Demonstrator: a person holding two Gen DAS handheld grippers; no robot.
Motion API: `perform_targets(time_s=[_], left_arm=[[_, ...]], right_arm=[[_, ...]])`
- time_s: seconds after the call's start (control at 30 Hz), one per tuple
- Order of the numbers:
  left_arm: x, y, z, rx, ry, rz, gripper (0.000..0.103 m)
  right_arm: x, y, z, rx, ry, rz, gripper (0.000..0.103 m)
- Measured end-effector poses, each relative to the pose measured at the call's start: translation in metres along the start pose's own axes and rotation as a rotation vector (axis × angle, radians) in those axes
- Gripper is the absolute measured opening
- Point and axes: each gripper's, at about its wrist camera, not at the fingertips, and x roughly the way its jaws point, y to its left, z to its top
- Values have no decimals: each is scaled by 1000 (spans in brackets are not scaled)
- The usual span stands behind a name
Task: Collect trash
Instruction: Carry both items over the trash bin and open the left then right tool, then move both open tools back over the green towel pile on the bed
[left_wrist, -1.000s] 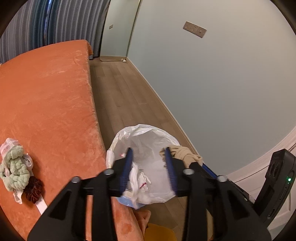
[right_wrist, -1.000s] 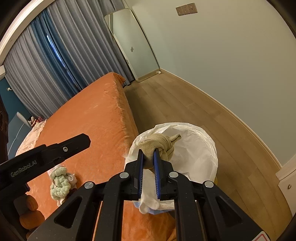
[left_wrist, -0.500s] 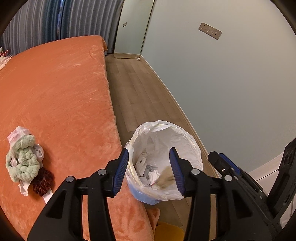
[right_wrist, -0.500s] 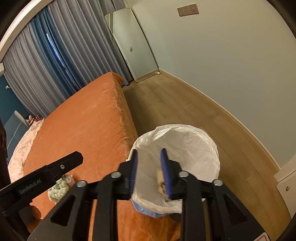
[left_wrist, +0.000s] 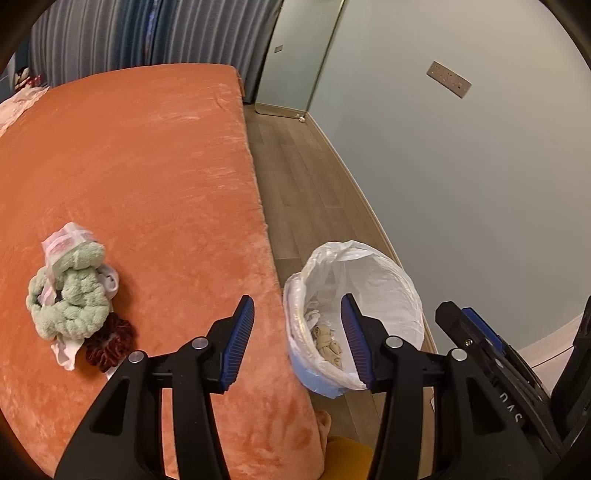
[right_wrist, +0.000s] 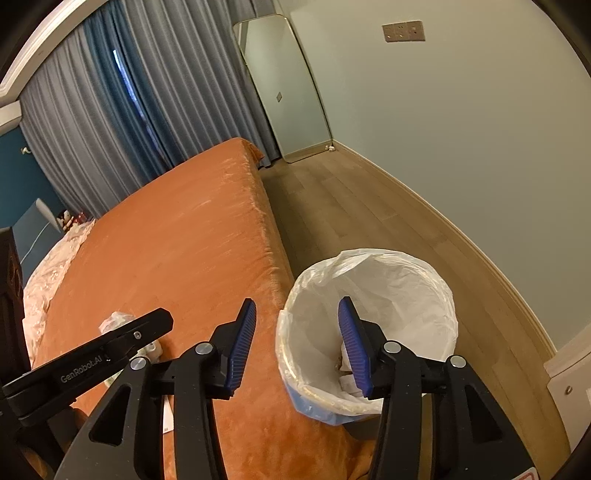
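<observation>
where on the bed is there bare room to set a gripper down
Bare orange bed runs from the green knitted bundle to the far edge by the curtains, and between the bundle and the lined bin. It is crowded only around the bundle and dark red scrunchie.

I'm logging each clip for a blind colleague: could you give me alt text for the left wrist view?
The open left gripper hovers above the edge of an orange bed, next to a trash bin lined with a white bag that holds a beige rag. On the bed lie a green fluffy cloth, white scraps and a dark red scrunchie.
</observation>
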Motion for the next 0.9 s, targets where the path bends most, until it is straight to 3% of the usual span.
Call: perform_targets(time_s=[0.9], left_arm=[[-51,154,-33,-223,-44,151,49]], right_arm=[[12,131,-51,-169,100,123,50]])
